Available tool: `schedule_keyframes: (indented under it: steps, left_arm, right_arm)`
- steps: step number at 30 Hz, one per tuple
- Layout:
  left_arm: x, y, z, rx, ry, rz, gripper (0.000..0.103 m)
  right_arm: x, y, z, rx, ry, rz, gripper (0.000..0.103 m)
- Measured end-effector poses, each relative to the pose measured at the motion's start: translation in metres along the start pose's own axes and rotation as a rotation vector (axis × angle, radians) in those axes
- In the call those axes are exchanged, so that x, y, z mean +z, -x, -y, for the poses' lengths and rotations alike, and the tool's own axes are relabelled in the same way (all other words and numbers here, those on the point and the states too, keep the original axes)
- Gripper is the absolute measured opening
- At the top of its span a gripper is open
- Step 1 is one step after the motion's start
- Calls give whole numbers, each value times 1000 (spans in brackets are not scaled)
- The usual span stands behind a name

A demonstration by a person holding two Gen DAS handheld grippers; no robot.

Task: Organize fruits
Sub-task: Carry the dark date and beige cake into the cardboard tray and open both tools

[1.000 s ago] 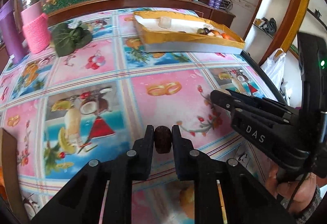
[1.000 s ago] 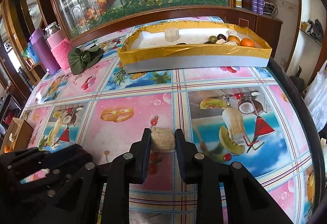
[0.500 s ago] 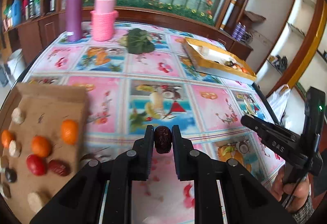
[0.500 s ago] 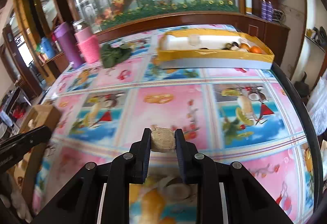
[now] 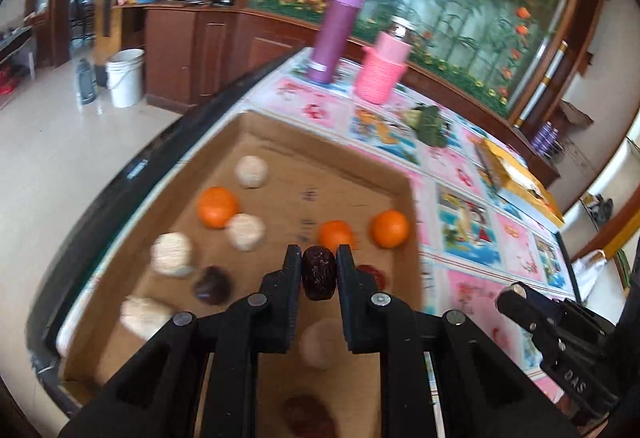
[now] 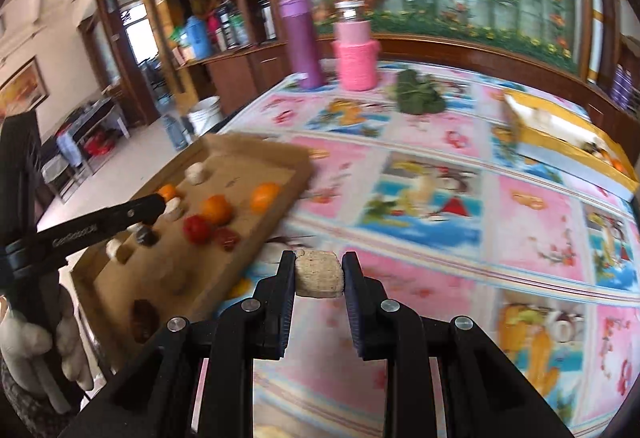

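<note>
In the left wrist view, the left gripper (image 5: 318, 272) was clenched on a dark brown, wrinkled, oblong date (image 5: 318, 272), which stood upright between the two black fingers. It hung above a shallow brown cardboard tray (image 5: 320, 166) that lay at the near corner of the table. In the tray lay three round orange citrus fruits (image 5: 218, 207), several pale beige round pieces (image 5: 251, 171), a dark brown round fruit (image 5: 212, 285) and, partly hidden behind the right finger, a red fruit (image 5: 376, 274). Another dark red date-like fruit (image 5: 308, 416) lay blurred near the bottom edge. Beyond the tray, on the colourful fruit-print tablecloth (image 5: 464, 234), stood a tall purple flask (image 5: 338, 32) and a jar in a pink knitted sleeve (image 5: 382, 72), with a green leafy bundle (image 5: 430, 124) further right and a yellow-rimmed box (image 5: 516, 178) well beyond. The right gripper's black finger (image 5: 548, 322) showed at the lower right.

In the right wrist view, the right gripper (image 6: 319, 274) grasped a pale beige, rough, block-shaped piece (image 6: 319, 274) squarely between its pads, above the pink part of the tablecloth (image 6: 532, 238), just to the right of the cardboard tray (image 6: 248, 146). The tray's fruit showed there too, blurred: orange, red and pale pieces. The left gripper's black arm (image 6: 92, 228) reached over the tray from the left, held by a hand in a pale glove (image 6: 48, 342). The purple flask (image 6: 302, 42) and pink-sleeved jar (image 6: 356, 54) stood at the far edge, the green bundle (image 6: 418, 96) near them, and the yellow-rimmed box (image 6: 560, 142) at the right.
</note>
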State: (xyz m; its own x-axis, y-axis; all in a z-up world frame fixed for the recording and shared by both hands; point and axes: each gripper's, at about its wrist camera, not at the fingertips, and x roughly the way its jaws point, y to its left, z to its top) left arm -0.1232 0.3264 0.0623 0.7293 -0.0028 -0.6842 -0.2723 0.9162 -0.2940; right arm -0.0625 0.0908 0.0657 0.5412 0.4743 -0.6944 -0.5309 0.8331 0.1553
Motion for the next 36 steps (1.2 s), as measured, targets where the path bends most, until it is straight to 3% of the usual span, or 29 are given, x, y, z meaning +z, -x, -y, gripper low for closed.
schedule_keyframes:
  steps: [5,9,12,19,24,31,36]
  left_arm:
    - [-5,2,-28,64,20,11,17]
    - [-7,-5,-34,68,11,1,17]
    - [-9,-12,-33,67,0,-14,17]
    - [-12,-17,-31,65,-6,-17,18]
    - [-11,-14,-33,69,8,-4,47]
    - [-10,-1,-29,92,16,26,53]
    - [-9,24,-11,178,-31,133,66]
  right_arm:
    - [0,-23,-54,48,89,-31,26]
    - [-3,-41,-83,41,149,-57,26]
    - [-6,-54,-96,-5,204,-67,26]
    - [-11,-69,-106,-16,236,-95,26]
    - [-12,-69,-110,-11,246,-92,27]
    - [-14,-55,-104,6,211,-57,44]
    - [-16,-31,-91,3,153,7,55]
